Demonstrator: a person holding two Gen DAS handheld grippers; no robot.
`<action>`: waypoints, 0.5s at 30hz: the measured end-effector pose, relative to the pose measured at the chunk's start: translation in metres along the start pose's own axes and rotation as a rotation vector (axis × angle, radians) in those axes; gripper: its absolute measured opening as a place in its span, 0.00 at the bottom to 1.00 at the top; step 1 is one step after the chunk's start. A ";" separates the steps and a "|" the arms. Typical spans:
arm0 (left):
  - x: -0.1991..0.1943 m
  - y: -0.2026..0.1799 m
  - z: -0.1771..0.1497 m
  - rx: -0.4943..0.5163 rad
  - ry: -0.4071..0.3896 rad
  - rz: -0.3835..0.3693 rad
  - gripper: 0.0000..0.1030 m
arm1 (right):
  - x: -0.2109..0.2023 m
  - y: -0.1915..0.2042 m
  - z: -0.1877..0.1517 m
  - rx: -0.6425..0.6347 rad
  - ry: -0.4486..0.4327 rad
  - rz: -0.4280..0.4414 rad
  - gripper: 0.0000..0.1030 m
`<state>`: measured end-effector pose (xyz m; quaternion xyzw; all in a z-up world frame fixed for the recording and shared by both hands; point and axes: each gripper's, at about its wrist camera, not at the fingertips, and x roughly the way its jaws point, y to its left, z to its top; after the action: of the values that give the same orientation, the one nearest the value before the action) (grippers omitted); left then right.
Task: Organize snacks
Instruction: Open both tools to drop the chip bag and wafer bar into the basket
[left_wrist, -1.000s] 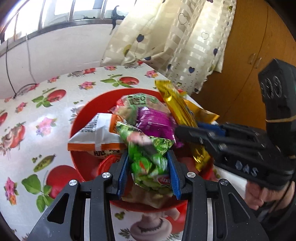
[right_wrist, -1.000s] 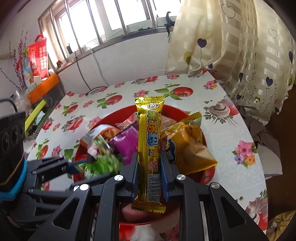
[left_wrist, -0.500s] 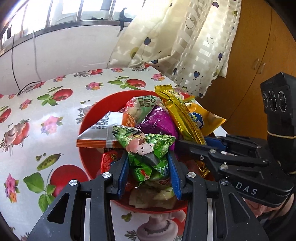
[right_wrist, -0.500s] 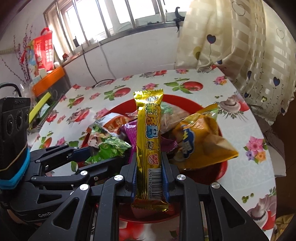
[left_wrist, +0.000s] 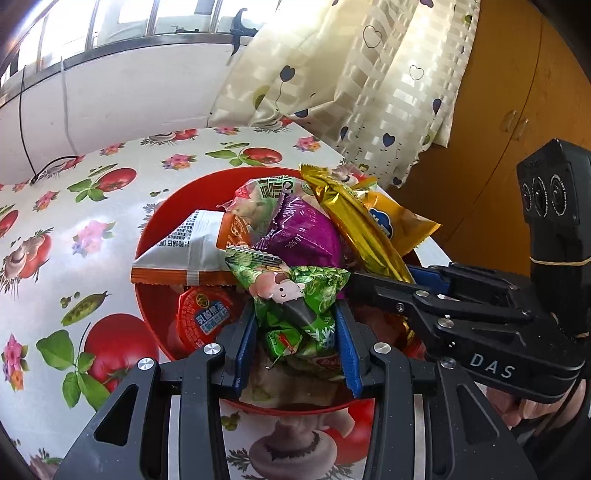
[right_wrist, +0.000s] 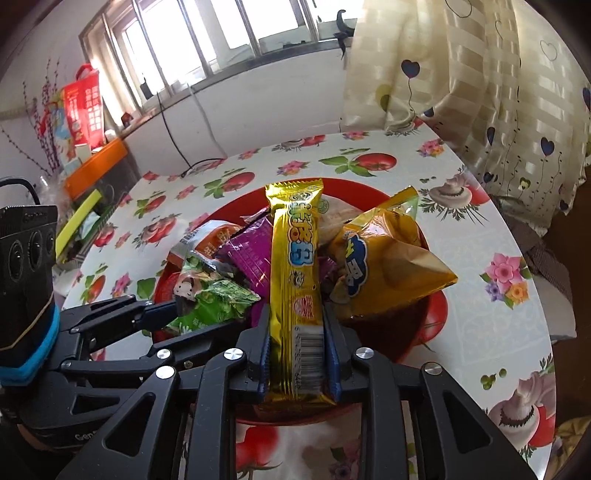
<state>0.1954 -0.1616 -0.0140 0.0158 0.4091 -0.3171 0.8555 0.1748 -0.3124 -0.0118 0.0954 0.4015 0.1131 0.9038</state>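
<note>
A red bowl on the table holds a heap of snack packets. My left gripper is shut on a crumpled green packet just above the bowl's near side. My right gripper has a long gold snack bar between its blue pads. Its jaws are opening, though the pads still touch the wrapper. The bar's far end leans over the pile. In the right wrist view the left gripper and green packet sit at the left.
Inside the bowl lie a white-and-orange packet, a purple packet, a yellow bag and a red-lidded cup. Flowered oilcloth covers the table. A curtain and wooden cupboard stand to the right.
The green packet, blurred a second ago, now hangs still in the left gripper. The right pads stand slightly wider around the gold bar. Both hands have barely shifted.
</note>
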 end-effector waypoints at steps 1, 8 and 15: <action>-0.001 0.000 0.001 -0.002 -0.001 0.002 0.40 | -0.002 0.000 0.001 -0.003 -0.002 -0.001 0.26; -0.010 0.003 0.002 -0.017 -0.035 0.005 0.51 | -0.019 0.001 0.002 -0.020 -0.054 0.025 0.34; -0.030 0.003 0.001 -0.035 -0.098 -0.005 0.55 | -0.046 -0.011 -0.001 0.049 -0.139 0.046 0.34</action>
<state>0.1838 -0.1440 0.0073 -0.0155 0.3722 -0.3125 0.8738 0.1455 -0.3359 0.0174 0.1340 0.3383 0.1171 0.9241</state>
